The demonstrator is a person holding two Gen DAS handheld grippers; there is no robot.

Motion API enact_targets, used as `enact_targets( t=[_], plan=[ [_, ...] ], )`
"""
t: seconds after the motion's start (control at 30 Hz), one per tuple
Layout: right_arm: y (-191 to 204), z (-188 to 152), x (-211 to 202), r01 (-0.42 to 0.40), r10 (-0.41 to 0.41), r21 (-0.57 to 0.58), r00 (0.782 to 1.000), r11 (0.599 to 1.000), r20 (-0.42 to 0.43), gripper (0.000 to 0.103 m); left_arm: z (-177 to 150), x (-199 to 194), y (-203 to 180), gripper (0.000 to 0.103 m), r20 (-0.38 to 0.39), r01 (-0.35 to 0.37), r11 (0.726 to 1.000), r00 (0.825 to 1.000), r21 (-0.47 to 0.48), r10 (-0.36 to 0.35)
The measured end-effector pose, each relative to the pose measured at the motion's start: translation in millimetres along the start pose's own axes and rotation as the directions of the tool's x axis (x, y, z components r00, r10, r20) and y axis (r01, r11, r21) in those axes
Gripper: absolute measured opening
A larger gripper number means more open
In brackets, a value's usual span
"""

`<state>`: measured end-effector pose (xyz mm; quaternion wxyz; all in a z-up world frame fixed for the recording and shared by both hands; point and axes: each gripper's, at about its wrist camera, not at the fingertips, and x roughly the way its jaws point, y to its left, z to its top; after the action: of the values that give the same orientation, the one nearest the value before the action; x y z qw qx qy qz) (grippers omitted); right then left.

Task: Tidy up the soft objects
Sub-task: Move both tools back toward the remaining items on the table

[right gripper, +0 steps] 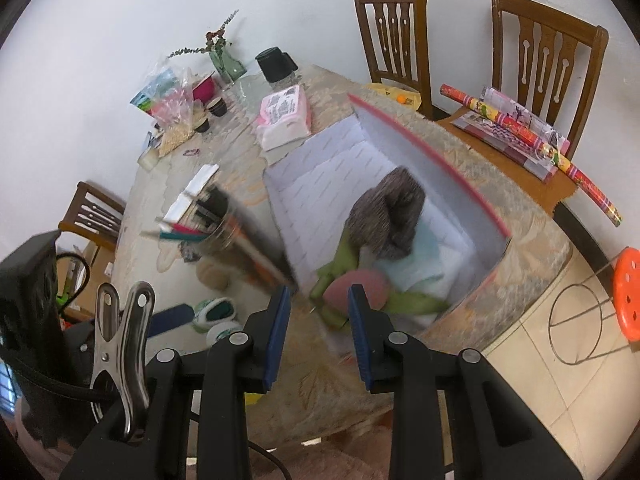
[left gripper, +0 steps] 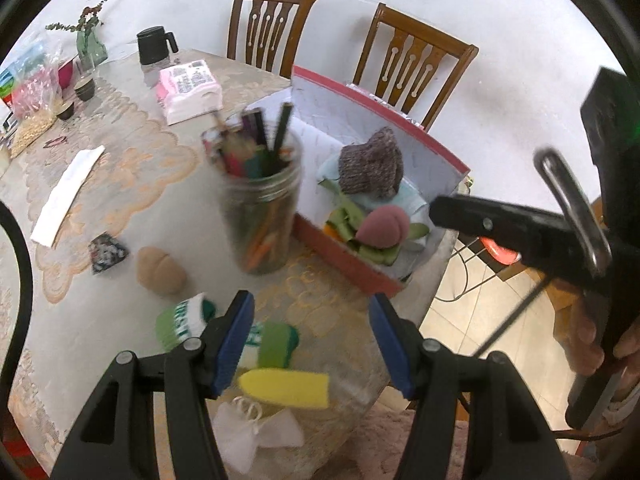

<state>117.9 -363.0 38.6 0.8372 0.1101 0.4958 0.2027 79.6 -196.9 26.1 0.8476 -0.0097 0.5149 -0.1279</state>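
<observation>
Left gripper (left gripper: 312, 340): jaws wide apart; nothing betw. them; hangs over near table edge, above the loose soft things
Right gripper (right gripper: 319, 332): jaws partway open, narrower than left; empty; just short of box's near end, pink sponge seen past the pads
Box (left gripper: 400, 128): red outside, white lining; on table's right side, open top
In box: brown knit hat (left gripper: 372, 168) on pale blue cloth; green cloth strips & pink sponge (left gripper: 382, 228) at near end
Still on table: 2 green/white sock rolls (left gripper: 184, 322); yellow sponge (left gripper: 288, 388); white mesh pouch (left gripper: 248, 436); tan bun-shaped sponge (left gripper: 162, 270); small dark patterned piece (left gripper: 107, 252); all left of box, near left gripper
Jar (left gripper: 264, 208): glass, full of pencils; upright, just left of box
Far table: pink tissue pack (left gripper: 190, 90); black mug (left gripper: 154, 46); green vase (left gripper: 90, 46)
Chairs (left gripper: 272, 24): 2 wooden, behind table
</observation>
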Motion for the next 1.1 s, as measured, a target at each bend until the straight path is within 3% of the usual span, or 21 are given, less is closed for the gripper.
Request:
enact_targets(
  t=[0.57,1.1],
  plan=[
    [66,-56,12,-0.026,0.025,-0.010,0.998,1.000,-0.050,0.031,-41,-20,72,0.063,-0.018,-0.004,0.997,1.000,-0.071,0.003],
    [122,-55,46,-0.024,0.017,-0.073,0.995,0.997,-0.099,0.031,-22,-8,161,0.063,-0.005,-0.075,0.985,0.997,-0.155,0.075]
  ],
)
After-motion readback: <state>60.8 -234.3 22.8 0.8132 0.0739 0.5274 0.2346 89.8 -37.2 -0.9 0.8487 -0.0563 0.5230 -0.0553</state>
